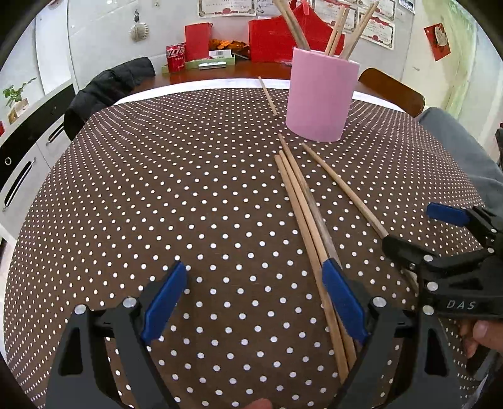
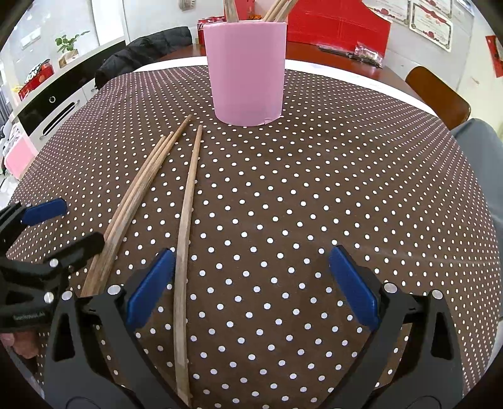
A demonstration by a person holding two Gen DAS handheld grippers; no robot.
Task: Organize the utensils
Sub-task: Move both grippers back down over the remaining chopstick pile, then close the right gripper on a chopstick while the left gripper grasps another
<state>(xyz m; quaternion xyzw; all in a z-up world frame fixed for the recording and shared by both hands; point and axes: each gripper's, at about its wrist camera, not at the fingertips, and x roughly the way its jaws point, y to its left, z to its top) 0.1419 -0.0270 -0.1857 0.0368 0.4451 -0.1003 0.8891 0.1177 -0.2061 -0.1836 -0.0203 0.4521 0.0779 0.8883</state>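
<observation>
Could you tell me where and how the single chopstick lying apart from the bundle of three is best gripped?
Probably at its thick near end, from above. The single chopstick lies flat on the tablecloth, clear of the bundle, already between the open right gripper fingers. Close across its width; its thin tip points at the pink holder.

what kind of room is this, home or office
Probably a home dining area, perhaps a small family shop: a table under a dotted cloth, a pink holder of chopsticks, cola cans on a sideboard, and framed certificates on the wall.
</observation>
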